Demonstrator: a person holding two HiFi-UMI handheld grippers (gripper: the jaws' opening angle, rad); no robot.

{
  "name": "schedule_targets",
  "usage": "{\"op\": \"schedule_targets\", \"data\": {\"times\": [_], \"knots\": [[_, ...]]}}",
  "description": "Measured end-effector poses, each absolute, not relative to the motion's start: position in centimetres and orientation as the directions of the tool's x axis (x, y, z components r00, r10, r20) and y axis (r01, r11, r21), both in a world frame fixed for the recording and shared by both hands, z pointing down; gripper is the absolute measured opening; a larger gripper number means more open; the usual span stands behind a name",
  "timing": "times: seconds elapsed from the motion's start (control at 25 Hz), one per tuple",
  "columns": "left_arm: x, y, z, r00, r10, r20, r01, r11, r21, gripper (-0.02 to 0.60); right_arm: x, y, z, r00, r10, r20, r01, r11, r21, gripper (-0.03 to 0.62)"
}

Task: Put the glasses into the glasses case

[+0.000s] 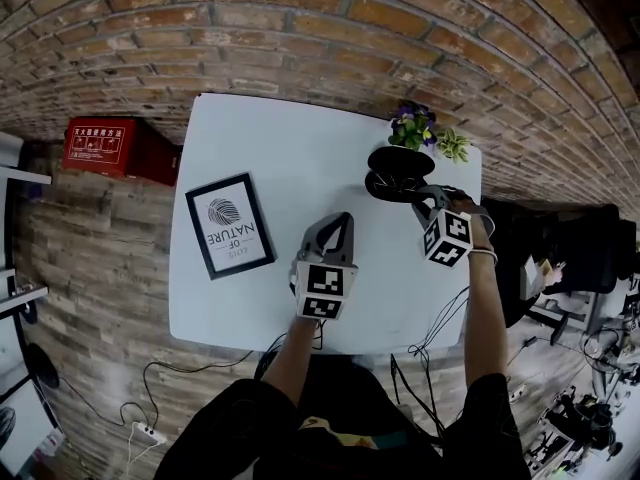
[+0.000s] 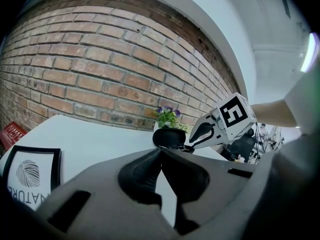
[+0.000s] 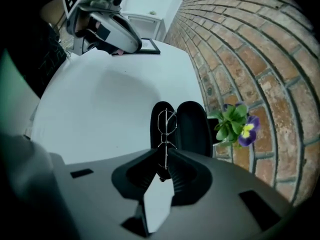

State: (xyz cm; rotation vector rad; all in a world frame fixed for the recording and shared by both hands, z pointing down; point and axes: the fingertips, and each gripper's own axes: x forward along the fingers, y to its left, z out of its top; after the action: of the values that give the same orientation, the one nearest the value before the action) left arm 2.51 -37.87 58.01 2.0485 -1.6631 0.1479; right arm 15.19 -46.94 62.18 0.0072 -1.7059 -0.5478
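Two grippers, R gripper (image 3: 166, 156) pinching glasses (image 3: 166, 126) over open case (image 3: 194, 126), L gripper (image 2: 161, 151) jaws together, empty

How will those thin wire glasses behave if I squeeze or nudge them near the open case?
The glasses look thin-wired, so they are probably light and easily bent under a hard squeeze. Their flat shape shouldn't roll, but a nudge may slide them on the smooth-looking black case.

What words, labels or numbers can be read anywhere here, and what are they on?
"OF NATURE" on the framed print; a smaller line by it is too blurred to read.
Red box: white characters, too small to read.
Marker cubes: black-and-white patterns only, no words.
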Motion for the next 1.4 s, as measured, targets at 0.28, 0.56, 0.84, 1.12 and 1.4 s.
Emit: {"op": "schedule_targets", "data": {"times": [0.28, 0.56, 0.84, 1.12, 1.4], "knots": [[2.5, -36.7, 56.6, 0.277, -0.893, 0.354, -0.939, -0.174, 0.296, 0.008, 14.4, -45.0, 59.2, -0.356, -0.38, 0.854, 0.04, 0.907, 0.42, 0.006], [3.2, -35.4, 55.1, 0.299, -0.895, 0.33, -0.936, -0.208, 0.285, 0.009, 14.2, -42.5, 56.0, -0.488, -0.446, 0.751, -0.229, 0.895, 0.383, 0.006], [4.1, -34.6, 53.2, 0.291, -0.908, 0.303, -0.938, -0.209, 0.276, 0.008, 14.9, -40.6, 51.7, -0.619, -0.568, 0.542, -0.552, 0.806, 0.215, 0.005], [6.1, -33.4, 49.7, 0.247, -0.936, 0.252, -0.956, -0.192, 0.222, 0.009, 17.3, -38.1, 47.0, -0.666, -0.668, 0.331, -0.706, 0.708, 0.01, 0.005], [8.4, -30.8, 46.0, 0.18, -0.965, 0.193, -0.976, -0.149, 0.161, 0.008, 21.6, -34.6, 44.1, -0.658, -0.72, 0.22, -0.749, 0.656, -0.09, 0.005]]}}
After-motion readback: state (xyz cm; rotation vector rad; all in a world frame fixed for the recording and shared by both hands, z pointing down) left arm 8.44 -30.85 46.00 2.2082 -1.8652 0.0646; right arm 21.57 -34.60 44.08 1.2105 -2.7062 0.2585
